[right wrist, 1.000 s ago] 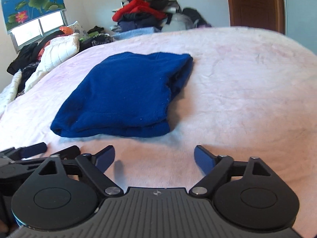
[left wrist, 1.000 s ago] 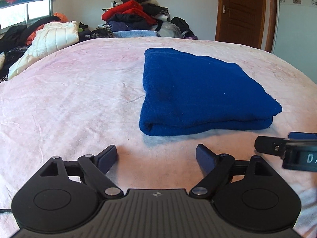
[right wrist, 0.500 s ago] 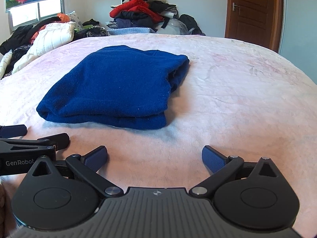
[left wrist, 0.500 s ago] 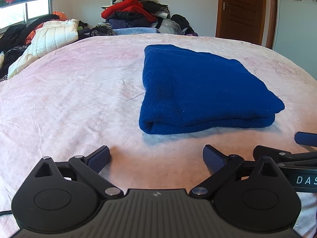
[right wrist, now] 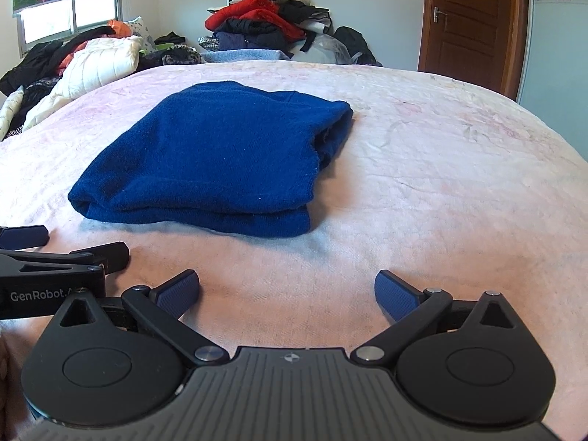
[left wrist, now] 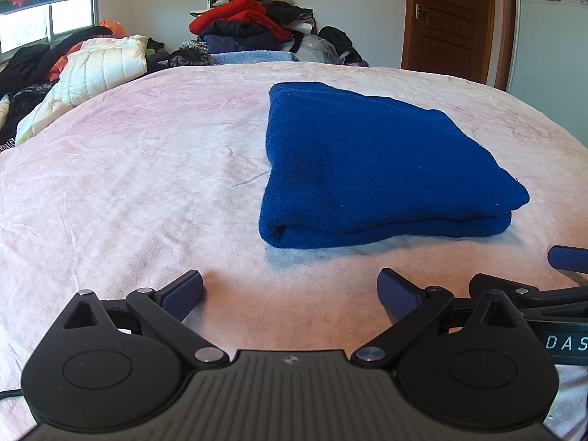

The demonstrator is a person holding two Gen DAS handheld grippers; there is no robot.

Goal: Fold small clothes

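my left gripper point(left wrist: 290, 290) wide, empty | my right gripper point(right wrist: 286, 290) wide, empty | blue sweater point(right wrist: 220, 158) folded on bed point(right wrist: 422, 183) (touching neither gripper)

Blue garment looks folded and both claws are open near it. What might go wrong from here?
1. The blue garment has loose layers gaping at its right end; a one-sided lift would likely let the fold slump open.
2. The left claw and right claw sit close side by side, so they may bump.
3. The pink bedspread is soft; a low pinch could snag it.
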